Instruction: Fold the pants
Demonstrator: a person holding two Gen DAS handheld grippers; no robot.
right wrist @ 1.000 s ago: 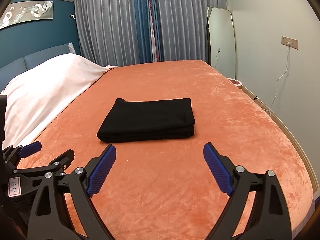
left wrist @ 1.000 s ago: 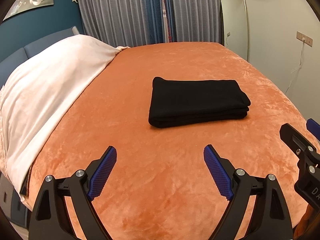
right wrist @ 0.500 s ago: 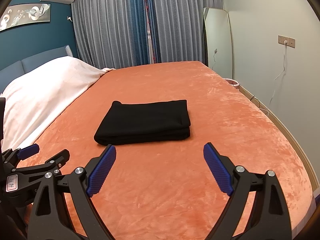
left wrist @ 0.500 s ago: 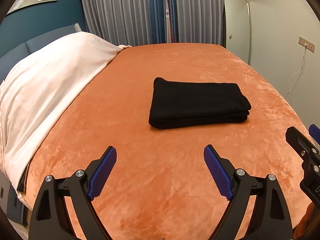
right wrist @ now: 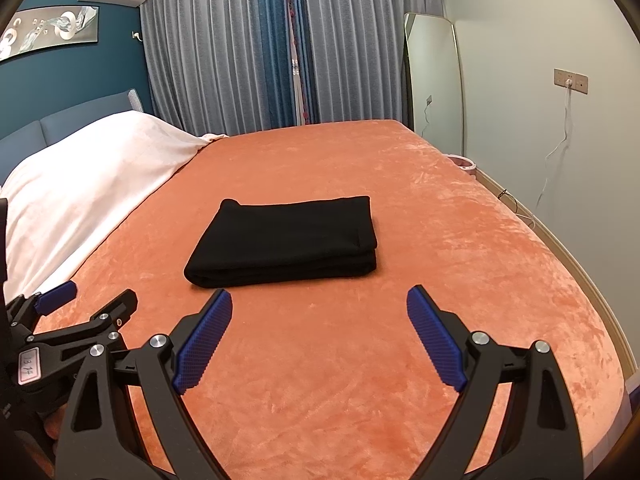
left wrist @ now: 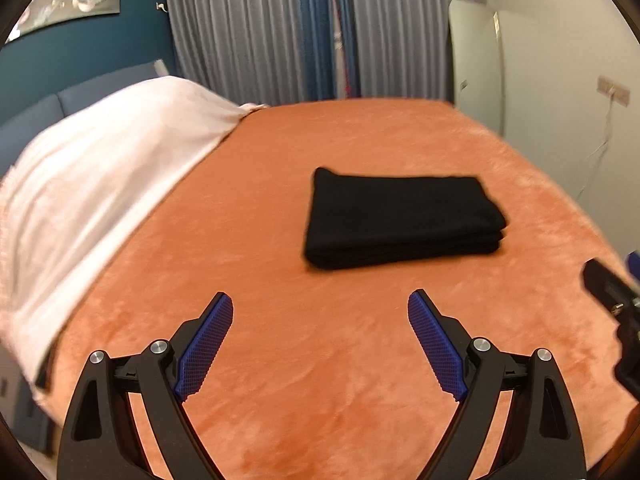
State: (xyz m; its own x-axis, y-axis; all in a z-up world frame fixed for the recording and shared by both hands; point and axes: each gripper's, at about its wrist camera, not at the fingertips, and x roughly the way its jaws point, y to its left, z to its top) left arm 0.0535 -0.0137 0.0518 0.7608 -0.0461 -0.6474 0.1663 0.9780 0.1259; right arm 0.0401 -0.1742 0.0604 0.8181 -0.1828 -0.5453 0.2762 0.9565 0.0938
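Resting mid-bed on the orange blanket (right wrist: 460, 340), the black pants (right wrist: 288, 236) lie folded into a compact layered rectangle, apart from both tools. Left tongs (left wrist: 320, 340) and right tongs (right wrist: 320, 336) stand wide apart, gripping nothing, short of the near edge. Fold judged complete. Risk: any further nudge or snag on the plush nap could slide the top layers and skew the stack.

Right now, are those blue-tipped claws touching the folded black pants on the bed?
Apart. In the right wrist view, orange blanket shows between the open right gripper and the pants; the left gripper likewise.
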